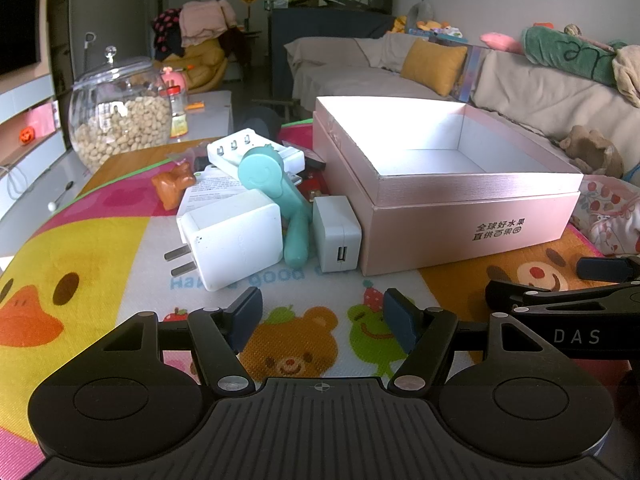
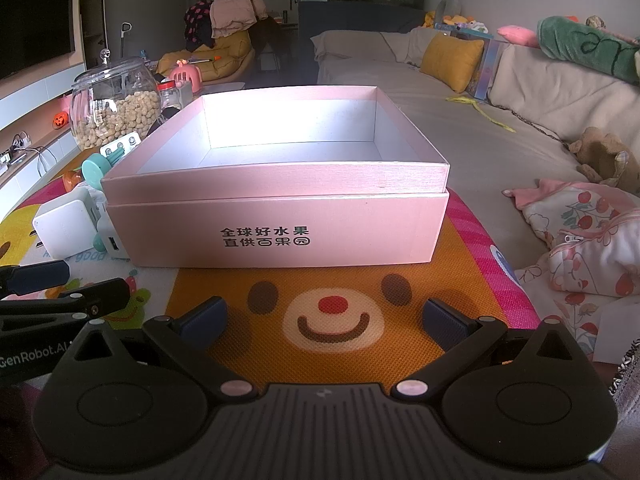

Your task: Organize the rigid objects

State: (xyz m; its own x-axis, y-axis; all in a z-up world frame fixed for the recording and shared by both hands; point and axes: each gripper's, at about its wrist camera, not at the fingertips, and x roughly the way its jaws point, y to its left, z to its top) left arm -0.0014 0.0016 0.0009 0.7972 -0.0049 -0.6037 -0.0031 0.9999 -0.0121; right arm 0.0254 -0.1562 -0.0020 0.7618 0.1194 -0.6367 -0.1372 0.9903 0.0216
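Observation:
An open pink box (image 1: 460,196) (image 2: 280,220) stands on a cartoon play mat, its white inside bare. Left of it lies a pile: a big white plug charger (image 1: 234,238) (image 2: 66,226), a small white USB charger (image 1: 338,234) (image 2: 114,246), a teal toy with a handle (image 1: 280,196) (image 2: 98,166), a white battery charger (image 1: 248,148), a brown toy figure (image 1: 174,186). My left gripper (image 1: 320,320) is open, nothing between its fingers, just short of the pile. My right gripper (image 2: 324,320) is open in front of the box, over the bear face.
A glass jar of nuts (image 1: 120,120) (image 2: 114,108) stands behind the pile at the table's far left. A sofa (image 2: 500,132) with cushions and plush toys runs along the right. A floral cloth (image 2: 584,240) lies beside the mat's right edge.

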